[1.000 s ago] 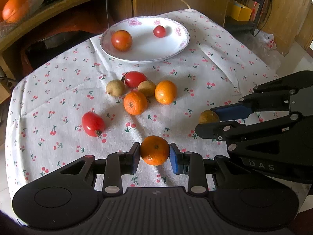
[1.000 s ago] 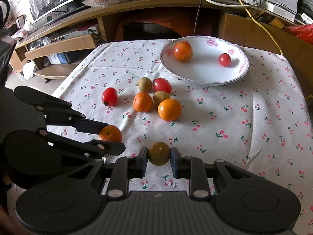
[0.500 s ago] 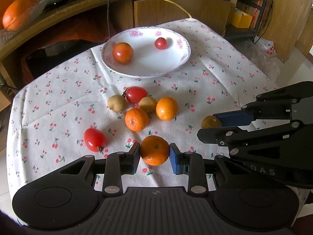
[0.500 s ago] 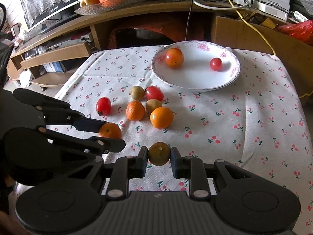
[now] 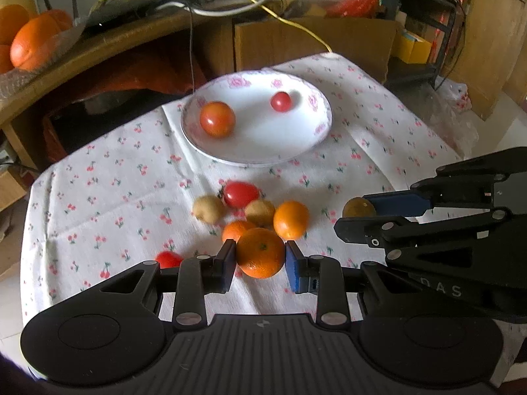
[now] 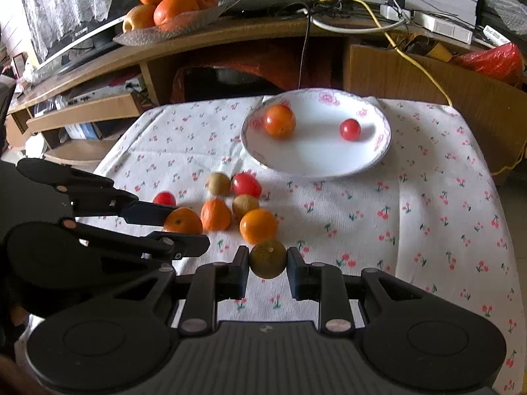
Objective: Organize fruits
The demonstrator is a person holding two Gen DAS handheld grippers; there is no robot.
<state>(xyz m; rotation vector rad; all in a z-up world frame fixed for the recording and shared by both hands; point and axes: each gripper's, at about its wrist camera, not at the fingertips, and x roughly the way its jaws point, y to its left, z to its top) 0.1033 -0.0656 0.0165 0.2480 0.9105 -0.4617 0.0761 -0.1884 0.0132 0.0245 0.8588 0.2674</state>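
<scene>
My left gripper is shut on an orange and holds it above the cloth, near the loose fruit. My right gripper is shut on a brownish-green fruit, also lifted; it shows in the left wrist view too. A white flowered plate at the far side holds a large tomato and a small tomato. On the cloth lie two oranges, two red tomatoes and two tan fruits.
The table has a white cherry-print cloth. Behind it stands a wooden desk with cables and a glass dish of oranges. A cardboard box sits behind the plate.
Both grippers have risen and moved toward the plate with their fruits held. The loose fruits and plate appear nearer the fingers.
</scene>
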